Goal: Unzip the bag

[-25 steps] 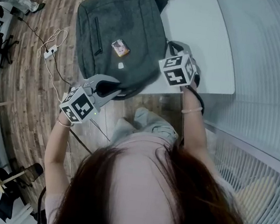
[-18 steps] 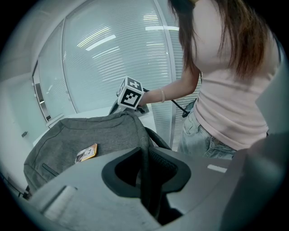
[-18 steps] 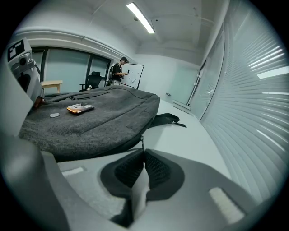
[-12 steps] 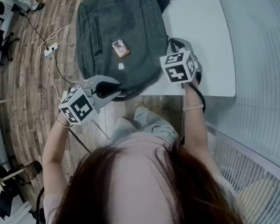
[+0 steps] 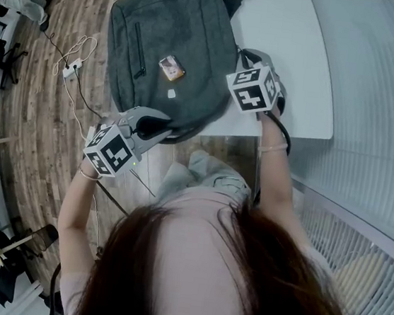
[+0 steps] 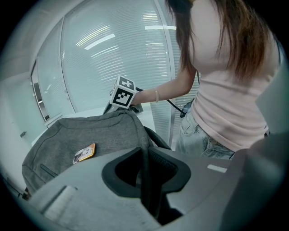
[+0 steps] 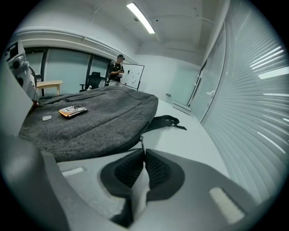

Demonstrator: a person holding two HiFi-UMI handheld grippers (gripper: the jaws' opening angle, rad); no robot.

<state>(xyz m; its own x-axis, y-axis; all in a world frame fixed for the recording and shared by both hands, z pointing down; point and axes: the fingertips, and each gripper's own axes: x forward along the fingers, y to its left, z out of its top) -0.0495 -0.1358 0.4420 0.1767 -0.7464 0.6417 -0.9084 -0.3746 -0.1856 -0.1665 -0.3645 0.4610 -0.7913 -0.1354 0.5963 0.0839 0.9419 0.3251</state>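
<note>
Barely anything has changed in the last second. My right tongs (image 7: 143,159) have crept a touch toward 12 o'clock along the side of the bag (image 5: 172,43); the left tongs (image 6: 145,173) haven't budged. I'd guess the zip has only just started to run, if at all. I can't see any gap opening yet, so most of the job is still ahead.

The right tongs are pressed together on the zipper pull (image 7: 142,145), a thin little metal tab sitting at the bag's 3 o'clock edge. The left tongs are pinching a dark fold of the bag at its 7 o'clock corner, which should keep it anchored while I pull.

The bag lies flat on the white surface (image 5: 290,36) at my 12 o'clock, with its near corner hanging off the edge toward me. It's soft grey felt-like cloth in a rounded rectangle, a bit slumped. There's a small glossy orange card (image 5: 170,68) lying on top and black webbing straps (image 7: 168,122) trailing at the far end. The surface itself is smooth and hard, so the bag may slide if my left grip slackens.
</note>
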